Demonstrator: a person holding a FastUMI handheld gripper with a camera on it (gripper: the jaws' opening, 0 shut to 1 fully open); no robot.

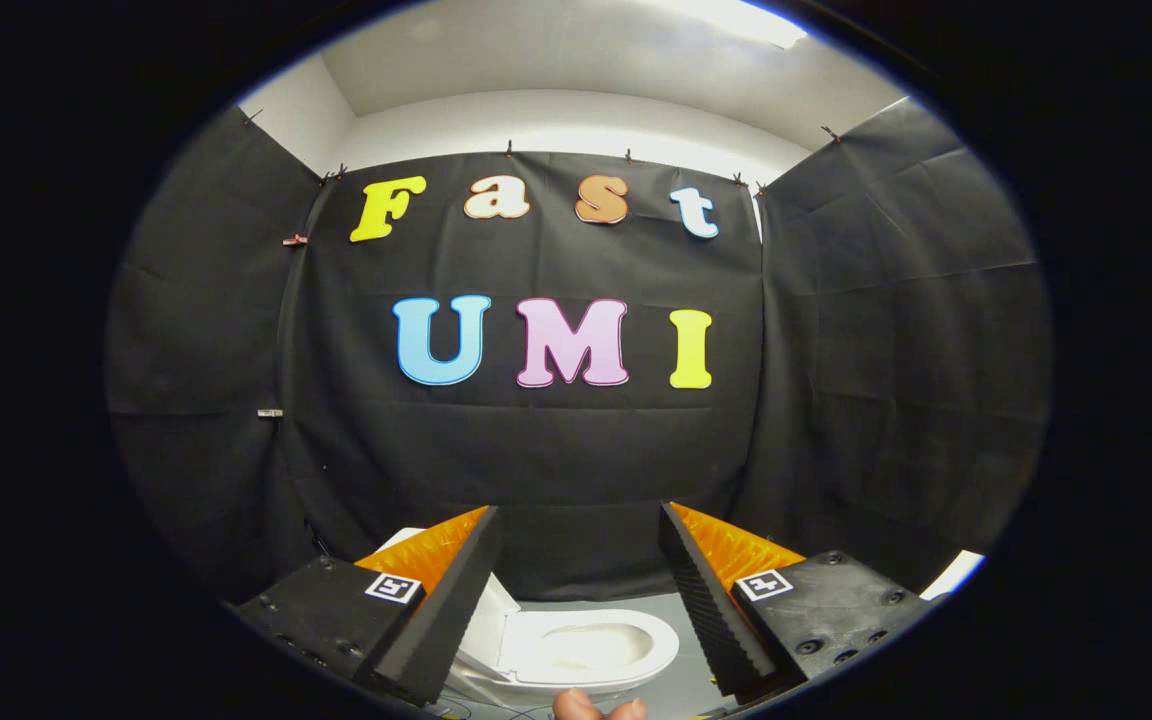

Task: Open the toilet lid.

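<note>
Between the fingers and a little beyond them, low down, the toilet (576, 650) stands on a grey floor (681, 675) with its bowl uncovered, the seat's oval ring lying flat around the white basin. The lid (488, 625) is already raised: it stands up at the toilet's left end, tilted back, and the left finger hides much of it. The gripper (576, 590) is held above the toilet with its fingers (456, 600) spread wide apart, nothing between them and neither one touching the seat or the lid. Each finger carries a small square marker (394, 587) on its outer block, with a ribbed part rising behind it. Just this side of the seat's near rim, a fingertip or two of a person's hand (596, 708) shows, though how it is posed cannot be told. Behind the toilet the booth's black cloth (556, 450) hangs across the back and both sides, pinned along its top edge, with a white wall (556, 125) and ceiling above it.
</note>
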